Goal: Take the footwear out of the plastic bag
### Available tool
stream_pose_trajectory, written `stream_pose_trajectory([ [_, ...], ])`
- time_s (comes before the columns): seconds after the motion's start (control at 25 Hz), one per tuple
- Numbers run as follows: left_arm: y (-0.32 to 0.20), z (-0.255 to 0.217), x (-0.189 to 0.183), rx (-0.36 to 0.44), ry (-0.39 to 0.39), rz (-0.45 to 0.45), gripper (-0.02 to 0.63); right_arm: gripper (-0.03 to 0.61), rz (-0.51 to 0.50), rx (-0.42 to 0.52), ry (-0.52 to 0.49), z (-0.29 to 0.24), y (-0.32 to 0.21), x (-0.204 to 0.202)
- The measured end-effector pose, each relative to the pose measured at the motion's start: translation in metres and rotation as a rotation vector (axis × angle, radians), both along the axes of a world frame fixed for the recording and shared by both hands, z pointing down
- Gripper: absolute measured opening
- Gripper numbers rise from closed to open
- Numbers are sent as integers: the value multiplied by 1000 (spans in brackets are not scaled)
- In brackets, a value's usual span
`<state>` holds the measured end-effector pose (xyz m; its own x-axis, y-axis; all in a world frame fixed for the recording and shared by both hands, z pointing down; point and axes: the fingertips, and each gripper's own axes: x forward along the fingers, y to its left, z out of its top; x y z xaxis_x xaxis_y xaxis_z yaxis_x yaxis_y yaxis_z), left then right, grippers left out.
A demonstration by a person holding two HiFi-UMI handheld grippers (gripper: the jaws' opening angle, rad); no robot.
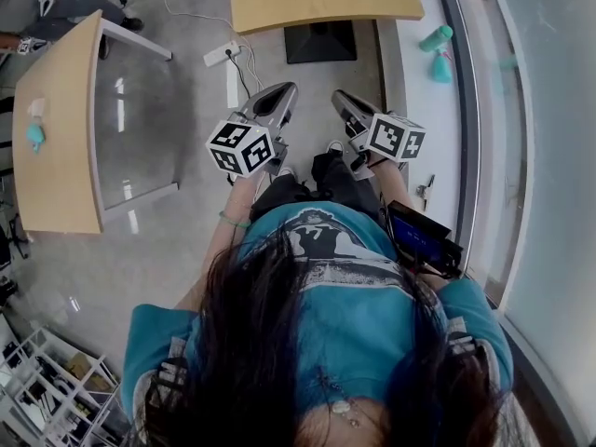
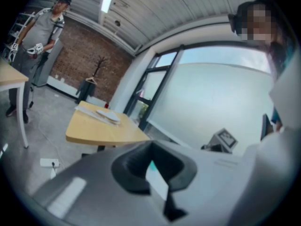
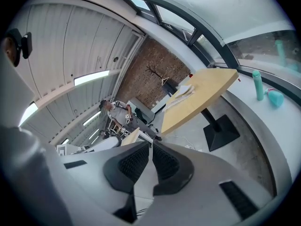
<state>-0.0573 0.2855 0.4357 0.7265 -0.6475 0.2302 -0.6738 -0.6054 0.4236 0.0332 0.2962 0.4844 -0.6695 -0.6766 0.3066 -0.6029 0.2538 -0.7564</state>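
Observation:
Both grippers are held out over the grey floor in front of the person, short of the wooden table [image 1: 326, 0] ahead. My left gripper [image 1: 279, 93] has its jaws together with nothing between them, and my right gripper [image 1: 343, 99] is the same. In the left gripper view the left gripper [image 2: 151, 150] points at that table [image 2: 101, 128], where a flat pale bundle [image 2: 106, 116] lies. The right gripper [image 3: 150, 150] points at the same bundle [image 3: 183, 92]. I cannot tell whether it is the bag; no footwear shows.
A second wooden table [image 1: 56, 128] stands at the left with a teal thing [image 1: 34, 136] on it. A power strip [image 1: 222, 54] and cable lie on the floor. Teal bottles [image 1: 436, 37] sit on the sill by the glass wall at right. Another person [image 2: 44, 27] stands far off.

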Motion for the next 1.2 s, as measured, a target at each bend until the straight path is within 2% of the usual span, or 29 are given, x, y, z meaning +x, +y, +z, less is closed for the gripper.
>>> stream_pose_trajectory([
  [0.16,25,-3,-39,6,-9,35,0,35,37,13,-15,-11,28,-39],
  [0.48,25,-5,-75,24,-11,98,0,35,97,32,-40,-25,32,-84],
  [0.76,24,0,-72,20,3,140,0,35,172,14,-64,-16,33,-73],
  [1.2,15,3,-79,9,39,114,0,35,174,11,-38,-11,33,-71],
])
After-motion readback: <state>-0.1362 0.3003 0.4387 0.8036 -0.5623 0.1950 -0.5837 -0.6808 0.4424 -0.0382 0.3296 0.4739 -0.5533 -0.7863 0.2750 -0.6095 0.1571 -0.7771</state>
